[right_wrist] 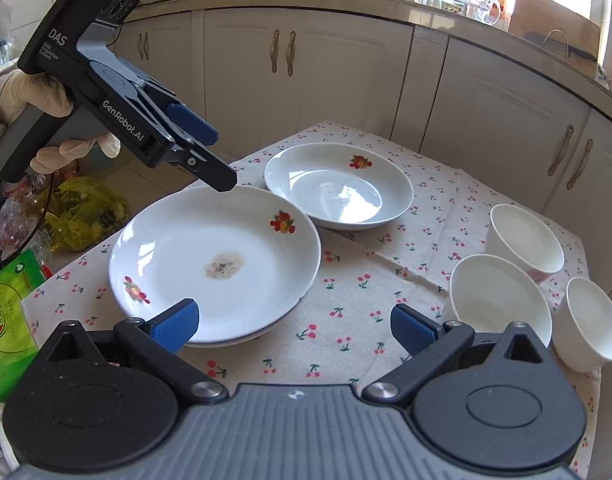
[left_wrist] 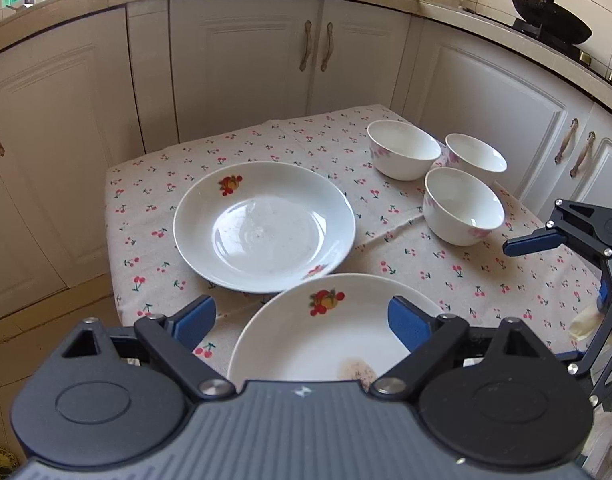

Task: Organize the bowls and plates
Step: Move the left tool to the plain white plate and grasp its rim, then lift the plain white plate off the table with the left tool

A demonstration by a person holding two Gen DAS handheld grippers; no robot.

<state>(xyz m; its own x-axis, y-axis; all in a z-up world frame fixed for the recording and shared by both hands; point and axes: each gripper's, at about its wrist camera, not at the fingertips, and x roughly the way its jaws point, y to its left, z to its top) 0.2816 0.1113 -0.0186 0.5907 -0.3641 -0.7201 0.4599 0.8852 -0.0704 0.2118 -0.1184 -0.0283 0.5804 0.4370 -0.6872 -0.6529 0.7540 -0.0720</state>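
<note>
White china sits on a cherry-print cloth [right_wrist: 346, 280] covering the desk [left_wrist: 117, 304]. The near plate [right_wrist: 213, 264], marked by a brown stain [right_wrist: 223, 266], appears to lie on another plate. The far plate [right_wrist: 338, 186] rests just behind it. Three bowls [right_wrist: 500, 294] cluster near each other on the right side. The left hand-held gripper [left_wrist: 301, 318] hangs spread above the near plate, gripping nothing. The right hand-held gripper [right_wrist: 293, 322] is also spread and empty, over the cloth between the near plate and the bowls. A gloved hand [right_wrist: 33, 96] holds the left one.
</note>
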